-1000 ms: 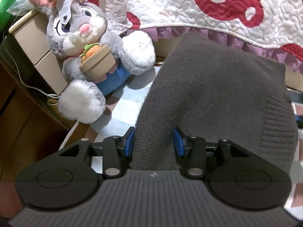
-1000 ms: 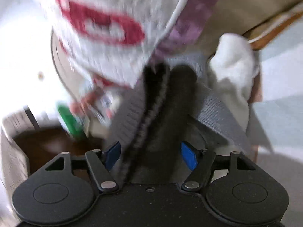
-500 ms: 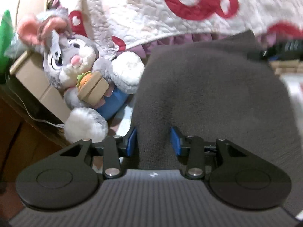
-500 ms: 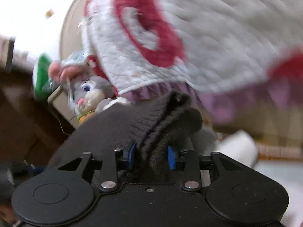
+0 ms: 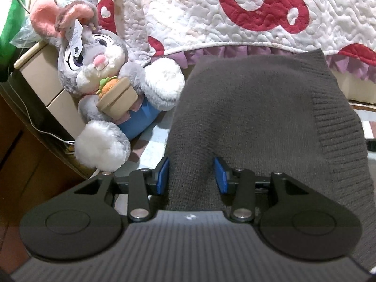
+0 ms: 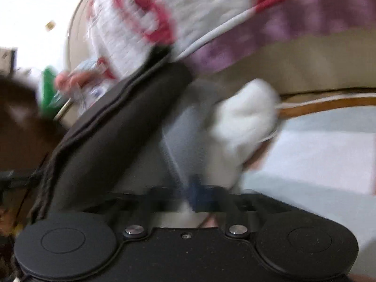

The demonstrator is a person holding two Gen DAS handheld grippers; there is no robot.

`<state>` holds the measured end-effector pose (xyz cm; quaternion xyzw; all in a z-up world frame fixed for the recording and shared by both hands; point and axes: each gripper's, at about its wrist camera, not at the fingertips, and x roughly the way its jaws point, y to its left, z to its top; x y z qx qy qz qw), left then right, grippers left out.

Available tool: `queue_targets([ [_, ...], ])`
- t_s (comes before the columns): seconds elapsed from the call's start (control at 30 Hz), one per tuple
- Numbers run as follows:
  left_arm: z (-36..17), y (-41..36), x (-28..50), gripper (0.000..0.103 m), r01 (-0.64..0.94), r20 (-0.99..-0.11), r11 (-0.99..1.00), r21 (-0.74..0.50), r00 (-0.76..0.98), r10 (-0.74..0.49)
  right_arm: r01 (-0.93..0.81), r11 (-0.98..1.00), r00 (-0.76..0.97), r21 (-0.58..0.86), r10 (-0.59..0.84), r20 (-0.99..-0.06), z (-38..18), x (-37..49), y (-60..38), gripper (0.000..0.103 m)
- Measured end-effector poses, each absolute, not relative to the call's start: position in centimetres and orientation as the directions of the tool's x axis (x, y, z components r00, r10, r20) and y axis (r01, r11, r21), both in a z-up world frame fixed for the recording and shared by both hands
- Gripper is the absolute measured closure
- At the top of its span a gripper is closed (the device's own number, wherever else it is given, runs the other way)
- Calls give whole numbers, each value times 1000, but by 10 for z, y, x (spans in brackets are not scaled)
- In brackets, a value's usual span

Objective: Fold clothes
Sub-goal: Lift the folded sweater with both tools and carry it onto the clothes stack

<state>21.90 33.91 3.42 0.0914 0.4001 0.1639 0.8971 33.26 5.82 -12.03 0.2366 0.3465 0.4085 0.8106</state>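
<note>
The left gripper (image 5: 190, 175) stood partly open with a bunched fold of the dark grey sweater (image 5: 258, 117) between its blue pads (image 5: 162, 176); the left pad touched the knit, the right one sat at its edge, and its jaws were opening slightly. From there the sweater spread up and to the right, its ribbed hem (image 5: 338, 127) running down the right side, its far edge reaching the purple frill of the quilt (image 5: 188, 11), white with red figures. Left of the sweater, a plush rabbit (image 5: 105, 77) with a paper tag on its ear leaned against a beige cabinet (image 5: 44, 80), one white paw close to the knit. The right gripper (image 6: 199, 197), badly blurred, had its pads together with nothing seen between them; the sweater's folded edge (image 6: 112, 141) lay to its left, apart from the pads, and a white plush paw (image 6: 244, 122) showed just beyond the fingertips, under the quilt's frill (image 6: 270, 35).
</note>
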Motion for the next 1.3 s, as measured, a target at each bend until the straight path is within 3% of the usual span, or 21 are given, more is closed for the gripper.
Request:
queue_targets([
  [0.17, 29, 339, 211, 61, -185, -677, 913, 363, 621, 395, -597, 525, 394, 607, 851, -348, -100, 297, 86, 98],
  [0.37, 38, 351, 184, 55, -324, -658, 914, 245, 636, 403, -631, 523, 357, 573, 851, -384, -97, 289, 70, 96],
  [0.53, 28, 354, 159, 54, -387, -677, 905, 177, 619, 398, -612, 369, 246, 700, 929, -275, -93, 268, 52, 94],
  [0.57, 25, 357, 156, 54, -406, -683, 901, 152, 616, 393, -577, 355, 250, 736, 934, -255, -94, 266, 45, 90],
  [0.63, 22, 359, 152, 53, -432, -688, 894, 120, 613, 389, -485, 300, 253, 822, 947, -196, -100, 263, 32, 70],
  [0.7, 20, 361, 149, 52, -441, -686, 891, 111, 614, 390, -379, 217, 250, 900, 960, -127, -110, 262, 20, 45],
  [0.87, 22, 361, 148, 49, -466, -682, 879, 99, 612, 401, -262, 127, 212, 957, 975, -71, -127, 247, 26, 29],
  [0.97, 22, 361, 150, 49, -473, -682, 876, 90, 612, 401, -267, 131, 184, 955, 979, -83, -126, 239, 40, 29],
  [1.0, 22, 361, 152, 49, -474, -681, 875, 96, 610, 405, -280, 130, 174, 951, 981, -82, -124, 236, 45, 36],
  [1.07, 22, 360, 154, 49, -476, -680, 873, 108, 605, 415, -272, 84, 142, 958, 989, -47, -122, 229, 56, 63],
  [1.17, 22, 361, 161, 52, -484, -683, 865, 134, 587, 435, -235, 47, 145, 971, 989, -13, -115, 215, 63, 68],
  [1.23, 20, 361, 165, 52, -489, -689, 859, 149, 572, 445, -281, 126, 150, 951, 985, -86, -108, 209, 68, 69],
  [1.3, 20, 358, 162, 51, -494, -694, 858, 139, 570, 440, -426, 321, 204, 846, 945, -256, -101, 200, 72, 67],
])
